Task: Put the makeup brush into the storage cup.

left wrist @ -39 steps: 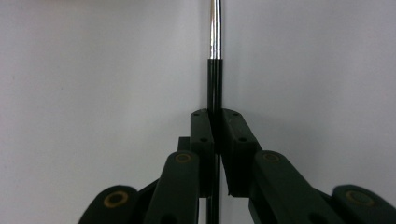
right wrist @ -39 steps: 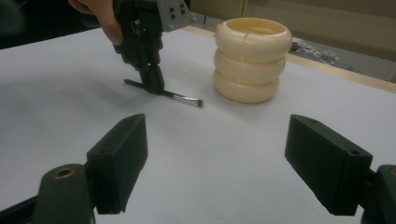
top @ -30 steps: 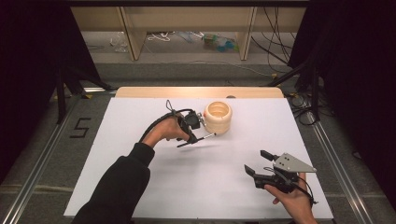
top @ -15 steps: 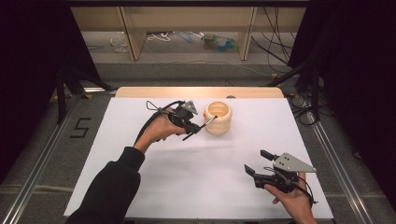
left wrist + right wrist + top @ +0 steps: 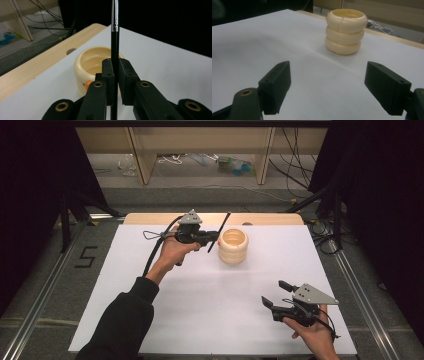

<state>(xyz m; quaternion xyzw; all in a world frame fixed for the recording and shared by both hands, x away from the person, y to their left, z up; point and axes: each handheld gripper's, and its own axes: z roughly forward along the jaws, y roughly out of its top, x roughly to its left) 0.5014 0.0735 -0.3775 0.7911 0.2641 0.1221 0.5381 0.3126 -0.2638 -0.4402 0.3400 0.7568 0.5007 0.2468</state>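
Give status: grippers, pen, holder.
Left gripper shut on black pen, beside cream ribbed holder. Right gripper open, near table edge. Pen not yet in holder. Nothing in the way.

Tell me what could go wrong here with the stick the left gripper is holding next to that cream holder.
The left gripper pinches the thin black stick with narrow contact, so it could pivot or slip. The ribbed cream holder stands loose on the white table, unheld by the open right gripper; a bump might tip it.

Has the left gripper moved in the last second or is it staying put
Yes. The left gripper, shut on the black rod, has lifted and swung toward the table's far edge, now level with the cream holder.
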